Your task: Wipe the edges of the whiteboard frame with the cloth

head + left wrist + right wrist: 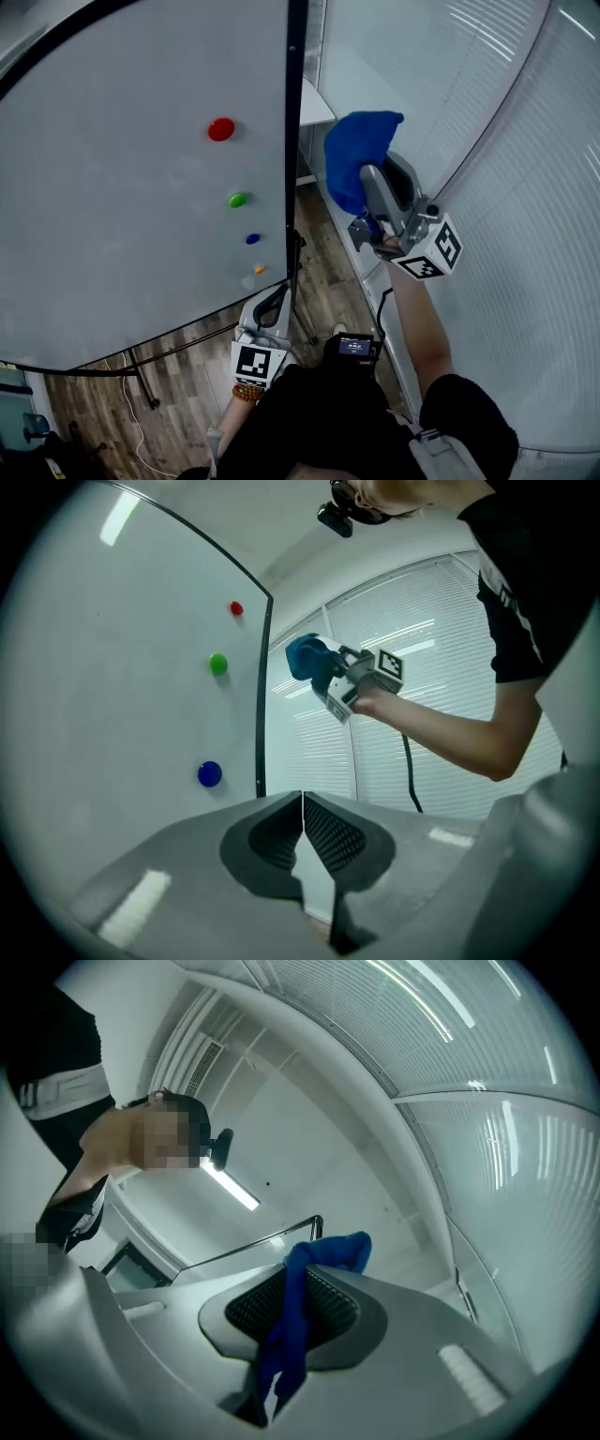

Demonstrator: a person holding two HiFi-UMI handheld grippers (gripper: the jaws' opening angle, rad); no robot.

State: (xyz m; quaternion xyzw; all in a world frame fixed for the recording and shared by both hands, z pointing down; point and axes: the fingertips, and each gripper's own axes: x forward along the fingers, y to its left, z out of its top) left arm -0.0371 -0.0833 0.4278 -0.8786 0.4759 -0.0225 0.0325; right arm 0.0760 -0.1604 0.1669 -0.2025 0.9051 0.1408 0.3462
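Right tongs (367,187) clamp the blue cloth (359,141), bunched ahead of their tips. The whiteboard frame (296,112) stands just to their left, apparently the next edge to rub. Left tongs (302,832), pressed together and empty, hang low beneath.

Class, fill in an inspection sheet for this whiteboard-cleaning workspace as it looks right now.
Surface: whiteboard, no writing seen; black frame at its right.
Job's things: blue cloth, bunched, right of the frame, not touching.
Clutter: red magnet, green magnet, blue magnet, orange magnet on board.
Grippers: left gripper shut, empty; right gripper shut on cloth.
Cables: black cable under right gripper; white cable on wooden floor.
Surroundings: window blinds.
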